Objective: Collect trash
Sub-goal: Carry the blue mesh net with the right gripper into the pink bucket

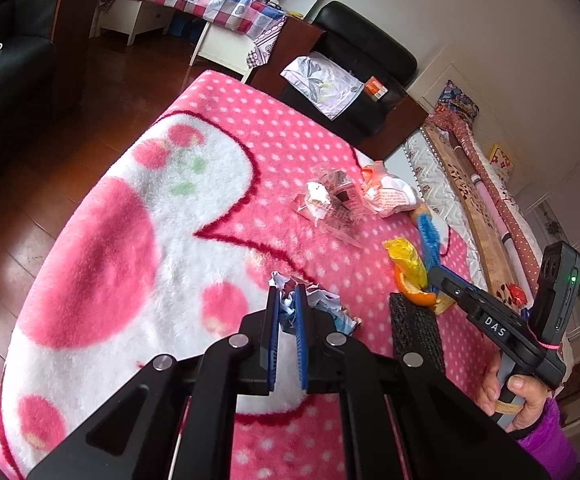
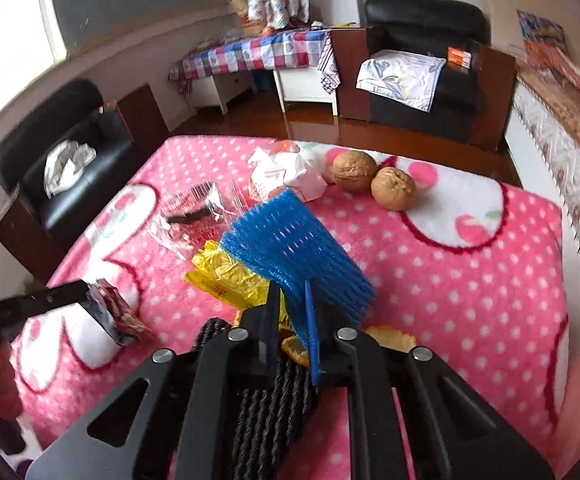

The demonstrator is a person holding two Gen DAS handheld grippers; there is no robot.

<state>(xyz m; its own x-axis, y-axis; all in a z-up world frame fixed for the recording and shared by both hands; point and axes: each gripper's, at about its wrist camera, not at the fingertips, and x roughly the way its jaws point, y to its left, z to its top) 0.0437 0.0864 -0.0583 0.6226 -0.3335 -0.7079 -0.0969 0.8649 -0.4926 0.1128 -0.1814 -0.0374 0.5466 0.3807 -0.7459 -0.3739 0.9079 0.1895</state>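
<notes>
In the left wrist view my left gripper point(image 1: 287, 294) is shut on a crumpled white, blue and red wrapper point(image 1: 326, 304) just above the pink dotted blanket point(image 1: 273, 148). The right wrist view shows my right gripper point(image 2: 290, 312) with its jaws narrow and pinched on a blue foam fruit net point(image 2: 298, 248), which sticks up and away from the pads. Under it lie a yellow wrapper point(image 2: 225, 276) and orange peel point(image 2: 390, 338). A black woven basket point(image 2: 269, 400) sits below the right gripper. The left gripper point(image 2: 81, 294) with its wrapper point(image 2: 109, 312) appears at the left there.
Further out on the blanket lie clear plastic packaging point(image 2: 193, 216), a white printed paper bag point(image 2: 290, 176) and two walnuts point(image 2: 354, 176). Black armchairs point(image 2: 426, 60), a checked-cloth table point(image 2: 257, 52) and wooden floor surround the blanket. A hand point(image 1: 522, 396) in a purple sleeve holds the right gripper.
</notes>
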